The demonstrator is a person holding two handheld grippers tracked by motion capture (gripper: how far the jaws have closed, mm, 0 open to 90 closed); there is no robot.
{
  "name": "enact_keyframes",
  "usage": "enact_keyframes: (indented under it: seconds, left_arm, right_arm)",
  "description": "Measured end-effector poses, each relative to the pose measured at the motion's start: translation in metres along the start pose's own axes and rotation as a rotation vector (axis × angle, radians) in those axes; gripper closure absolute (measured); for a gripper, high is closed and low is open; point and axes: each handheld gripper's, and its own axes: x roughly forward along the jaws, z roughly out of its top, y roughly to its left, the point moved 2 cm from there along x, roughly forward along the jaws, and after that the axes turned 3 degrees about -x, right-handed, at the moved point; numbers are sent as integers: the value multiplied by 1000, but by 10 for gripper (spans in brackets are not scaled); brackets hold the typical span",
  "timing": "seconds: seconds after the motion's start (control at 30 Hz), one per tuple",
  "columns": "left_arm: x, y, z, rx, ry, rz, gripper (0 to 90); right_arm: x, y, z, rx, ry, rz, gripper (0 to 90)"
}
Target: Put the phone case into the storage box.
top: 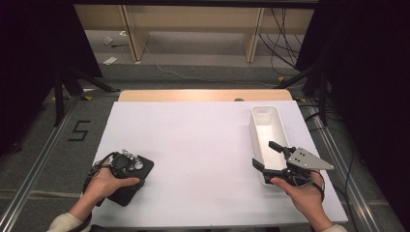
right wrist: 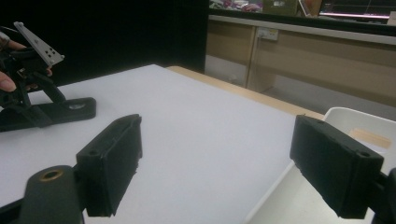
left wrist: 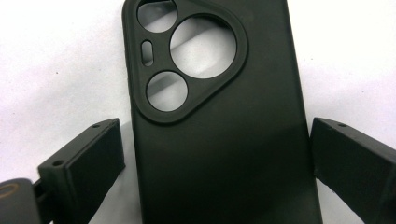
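Mid table [top: 203,145] is bare w/ free passage between both sides. Obstacles: black phone case [top: 129,178] flat near front-left corner, white bin [top: 269,131] along right edge. Bin interior looks unobstructed from above.

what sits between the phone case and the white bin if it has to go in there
Nothing visible does. The black phone case lies flat between the open left gripper jaws at the table's near left, and the stretch of white table across to the white bin is bare. The right gripper hovers open at the bin's near end.
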Motion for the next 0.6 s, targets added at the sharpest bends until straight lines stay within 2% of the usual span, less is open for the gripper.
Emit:
enact_keyframes:
  seconds: [0.6]
  left_arm:
    - [1, 1, 3, -1, 28, -8, 35]
  right_arm:
    - [1, 0, 0, -1, -1, 3, 180]
